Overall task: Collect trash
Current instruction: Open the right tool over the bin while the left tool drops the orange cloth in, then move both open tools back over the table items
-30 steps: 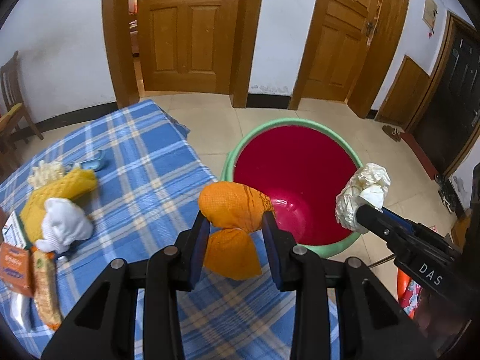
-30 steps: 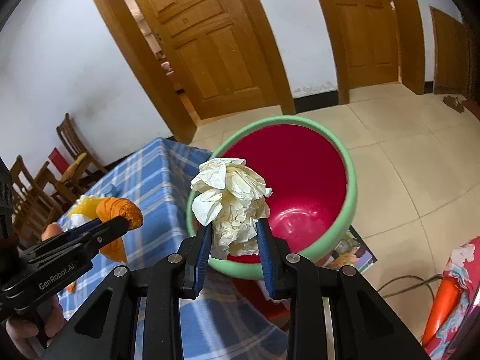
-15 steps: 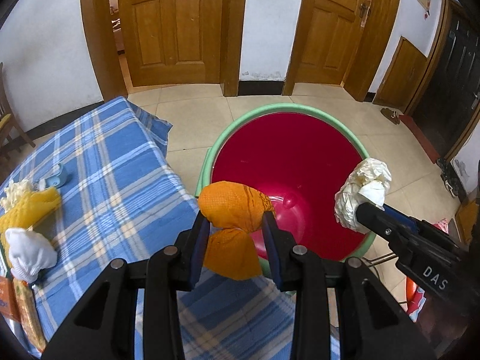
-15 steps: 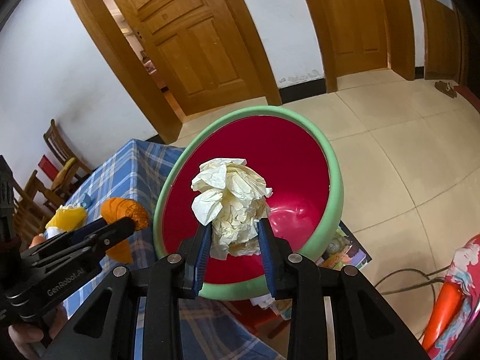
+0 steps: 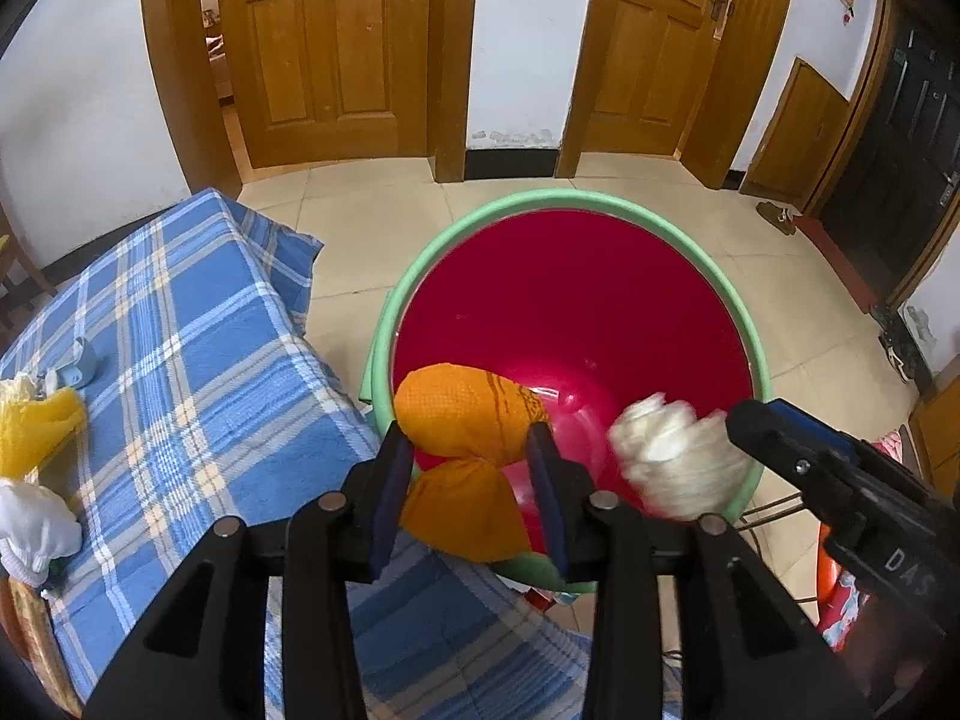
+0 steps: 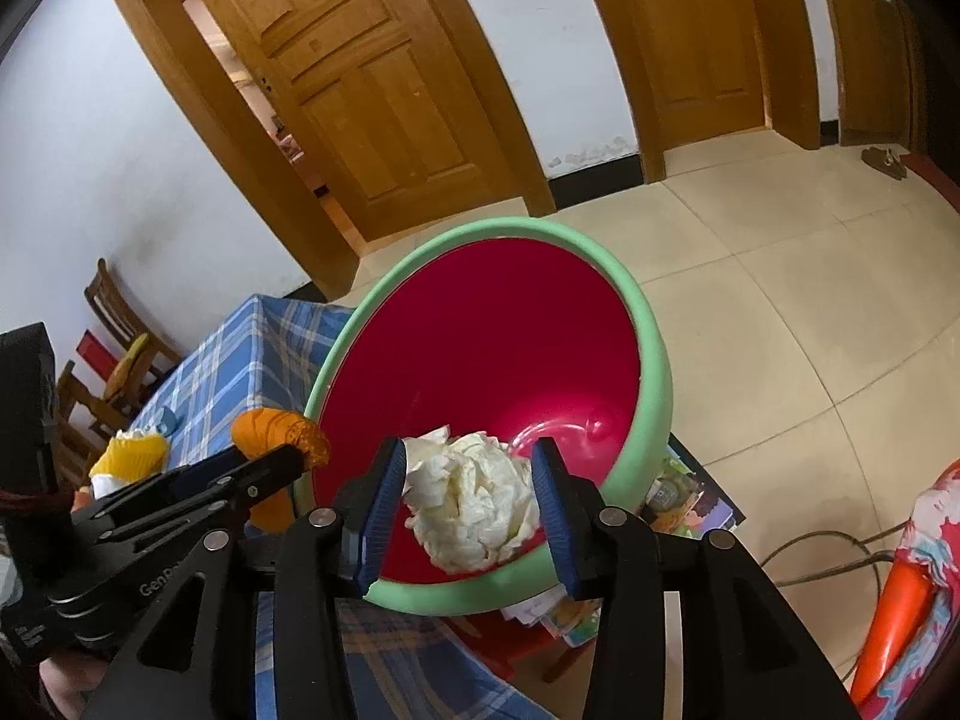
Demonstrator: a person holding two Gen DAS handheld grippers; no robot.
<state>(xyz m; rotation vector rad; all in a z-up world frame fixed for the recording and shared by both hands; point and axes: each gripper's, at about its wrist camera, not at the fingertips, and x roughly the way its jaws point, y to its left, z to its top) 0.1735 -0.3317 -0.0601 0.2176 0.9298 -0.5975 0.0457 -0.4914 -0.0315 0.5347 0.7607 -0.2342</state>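
Note:
A red bin with a green rim [image 5: 600, 204] stands beside the blue plaid table; it also shows in the right wrist view [image 6: 654, 372]. My left gripper [image 5: 471, 480] is shut on an orange wad [image 5: 468, 414] at the bin's near rim. My right gripper [image 6: 468, 498] has its jaws spread apart. The crumpled white paper [image 6: 474, 498] sits loose between them over the bin's inside. In the left wrist view the paper [image 5: 672, 456] is blurred in front of the right gripper's fingers [image 5: 774, 432].
On the plaid table [image 5: 180, 360] lie a yellow wad [image 5: 36, 432], a white wad [image 5: 30, 528] and a small blue item [image 5: 81, 363]. Chairs [image 6: 114, 324] stand at the left. Magazines [image 6: 678, 498] lie under the bin. Wooden doors [image 5: 324, 48] are behind.
Both grippers moved forward over the bin. The right gripper's jaws opened and the white paper came loose, dropping lower between them. The left gripper still holds the orange wad.

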